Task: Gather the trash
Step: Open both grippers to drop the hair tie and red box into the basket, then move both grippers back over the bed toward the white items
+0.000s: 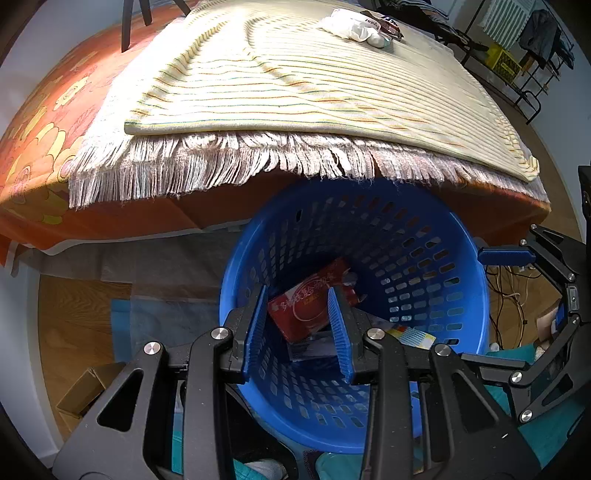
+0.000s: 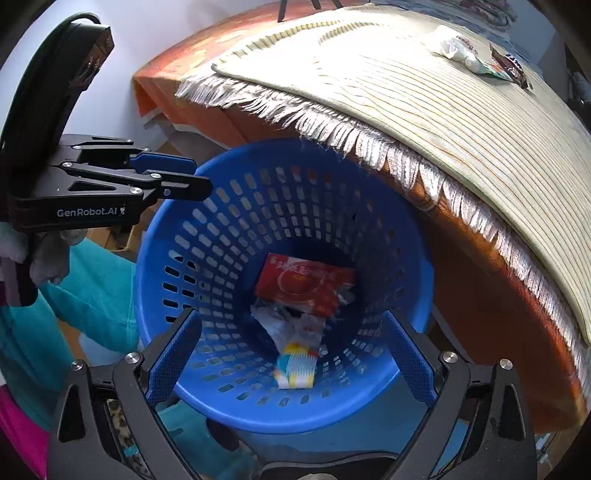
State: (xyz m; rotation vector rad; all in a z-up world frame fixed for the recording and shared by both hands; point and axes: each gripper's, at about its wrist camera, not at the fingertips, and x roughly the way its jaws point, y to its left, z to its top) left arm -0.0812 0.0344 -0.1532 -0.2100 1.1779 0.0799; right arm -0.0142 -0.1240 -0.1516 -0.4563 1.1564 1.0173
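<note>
Both claws hang over the blue basket (image 2: 413,258), the left claw (image 1: 297,328) narrowly parted, the right claw (image 2: 291,362) wide, both empty. The remaining trash (image 1: 360,24) lies at the bed's far right corner, nearer the right claw.

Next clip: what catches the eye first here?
The blue perforated basket fills the foreground below the bed edge, with a red packet and other wrappers at its bottom. Both hand-held grippers hover open over it, empty. Far across the striped blanket, white crumpled trash waits.
</note>
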